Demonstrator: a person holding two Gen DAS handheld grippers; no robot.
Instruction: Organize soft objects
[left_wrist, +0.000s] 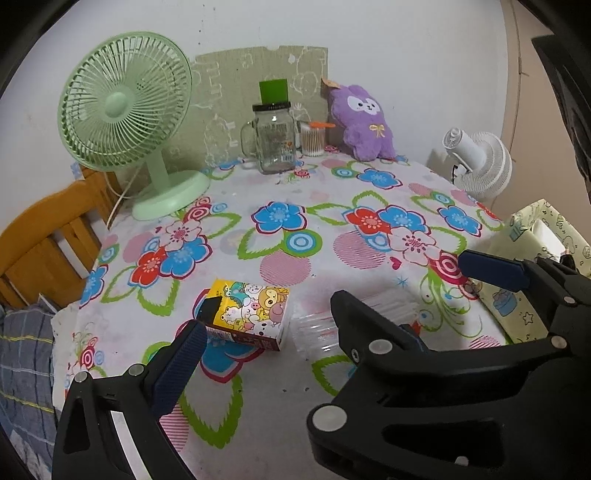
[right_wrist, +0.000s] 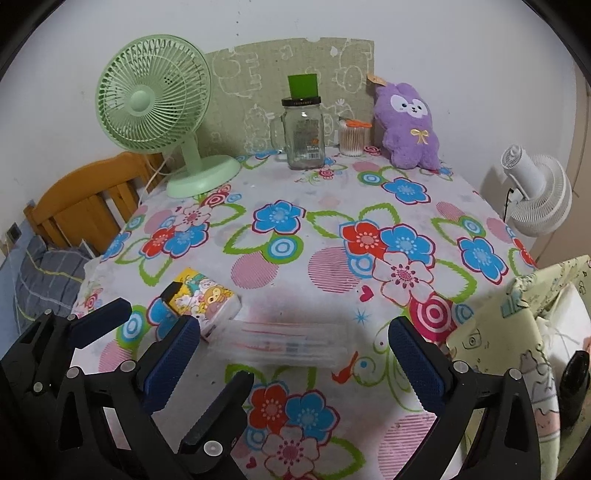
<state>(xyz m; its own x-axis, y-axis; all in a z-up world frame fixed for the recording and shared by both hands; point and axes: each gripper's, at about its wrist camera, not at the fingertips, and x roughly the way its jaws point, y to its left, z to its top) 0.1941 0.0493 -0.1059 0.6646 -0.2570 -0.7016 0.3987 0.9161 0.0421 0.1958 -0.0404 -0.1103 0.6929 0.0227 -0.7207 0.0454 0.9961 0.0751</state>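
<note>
Both grippers, left (left_wrist: 264, 325) and right (right_wrist: 295, 339), hover with jaws spread wide, empty, above a clear ribbed case (right_wrist: 284, 347). A cartoon tissue pack (left_wrist: 251, 314) lies beside it; the purple plush (right_wrist: 410, 125) sits at the table's far edge.

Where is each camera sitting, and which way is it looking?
Left wrist view: rides on the left gripper, looking forward over the table at the cartoon tissue pack; its own open fingers show, and the right gripper's finger pokes in.
Right wrist view: rides on the right gripper, facing the clear plastic case; its own open fingers show, with the left gripper at lower left.
Both see the green fan, glass jar and purple plush toy by the wall.
</note>
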